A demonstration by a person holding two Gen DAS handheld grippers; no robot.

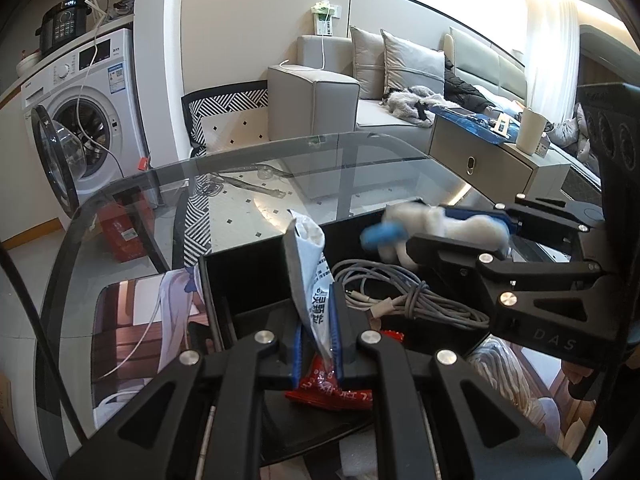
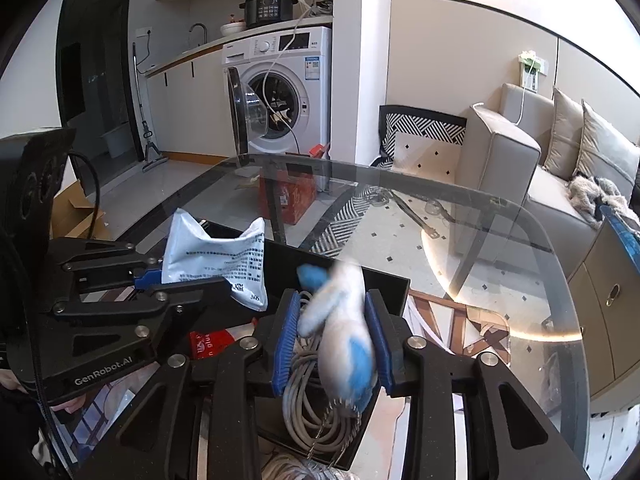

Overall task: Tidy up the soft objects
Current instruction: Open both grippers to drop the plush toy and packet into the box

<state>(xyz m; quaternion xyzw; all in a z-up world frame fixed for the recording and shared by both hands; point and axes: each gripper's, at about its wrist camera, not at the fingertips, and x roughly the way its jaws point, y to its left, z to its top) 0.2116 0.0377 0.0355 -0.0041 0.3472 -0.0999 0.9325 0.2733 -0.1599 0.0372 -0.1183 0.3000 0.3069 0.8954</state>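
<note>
White-blue plush toy [image 2: 344, 332] pinched between right hand-held gripper [image 2: 332, 340] pads, above black box [image 2: 384, 284].

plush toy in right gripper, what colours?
The plush toy in the right gripper is white with blue patches; the right wrist view shows it best.

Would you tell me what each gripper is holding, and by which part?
Left gripper pinches the white pouch at its lower end. Right gripper has a blurred white-and-blue plush between its fingers, around the middle.
</note>
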